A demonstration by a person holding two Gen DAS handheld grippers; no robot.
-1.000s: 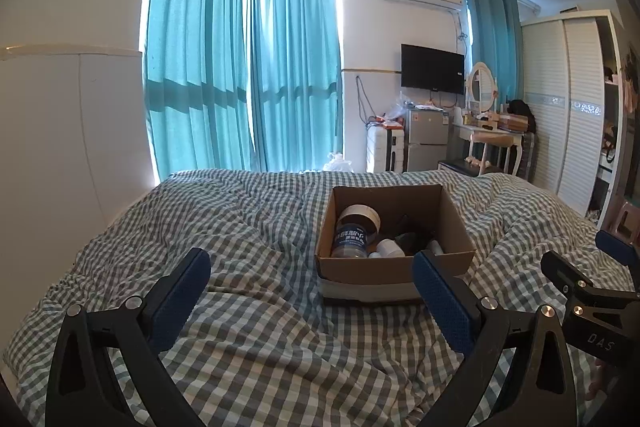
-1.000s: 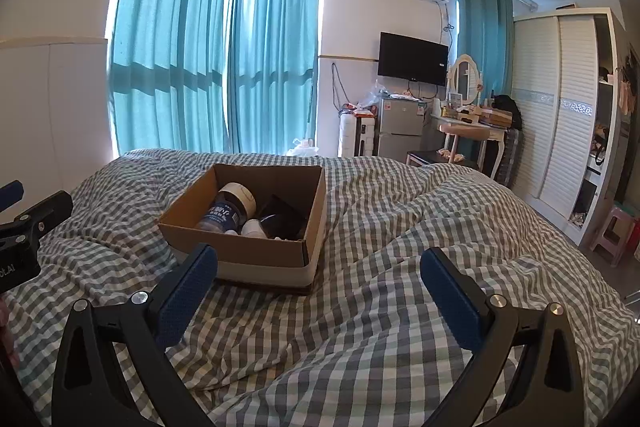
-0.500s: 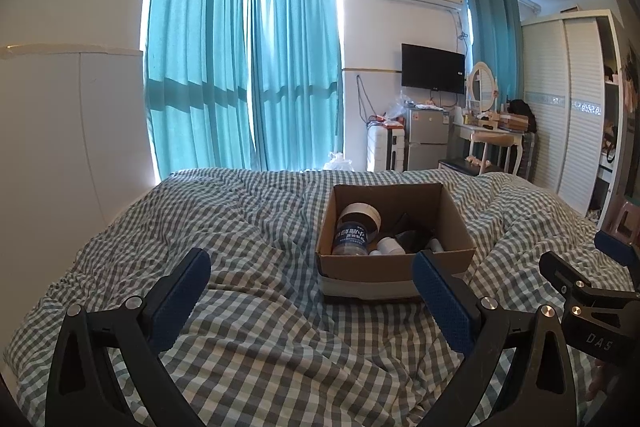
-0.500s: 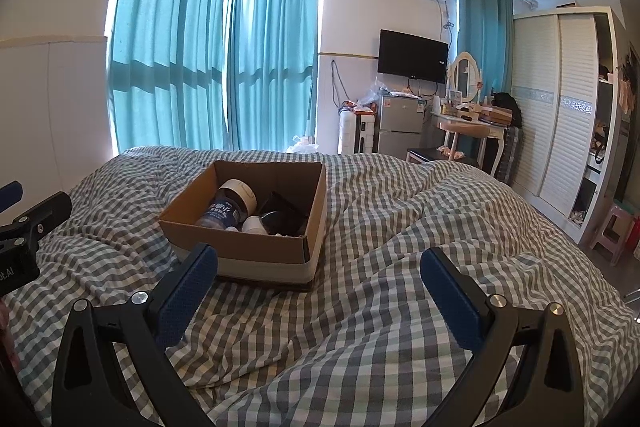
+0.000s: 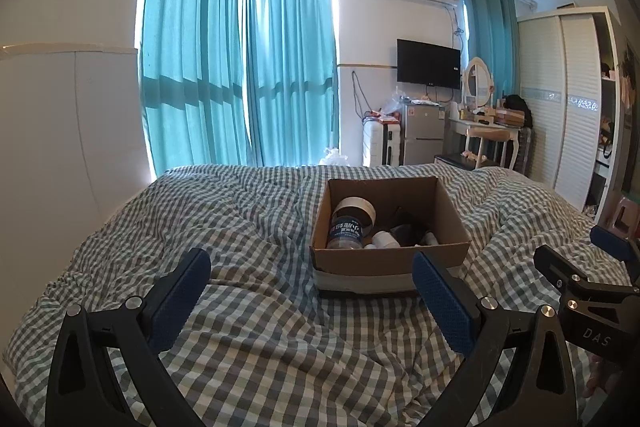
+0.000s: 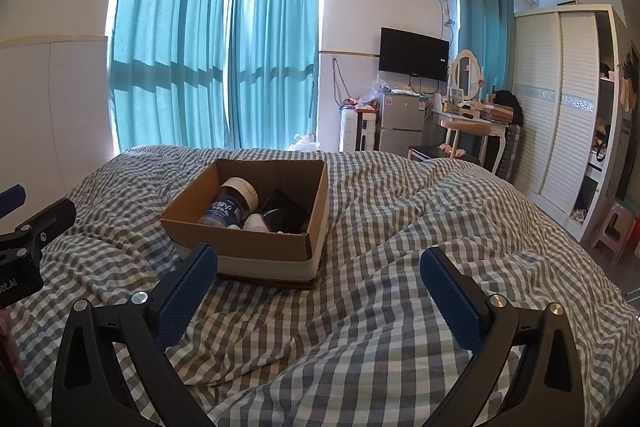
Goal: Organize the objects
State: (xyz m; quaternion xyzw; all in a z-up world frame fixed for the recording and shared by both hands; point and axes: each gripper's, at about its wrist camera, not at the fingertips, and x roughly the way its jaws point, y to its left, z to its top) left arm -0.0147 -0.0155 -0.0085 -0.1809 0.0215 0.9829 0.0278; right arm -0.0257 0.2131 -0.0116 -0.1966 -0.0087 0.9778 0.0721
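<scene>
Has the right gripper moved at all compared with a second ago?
Yes, slightly. In the right wrist view the cardboard box and the TV both sit a little lower than before, so the right gripper tipped slightly upward.

An open cardboard box sits on the checked bedspread, its flaps off or folded away and a pale band around its base. Inside the box, against its left wall, a jar with a blue label and a wide white lid lies tilted on its side. Just right of the jar lies a small white cap-like item. A black object leans toward the box's far right corner; what it is cannot be told.
</scene>
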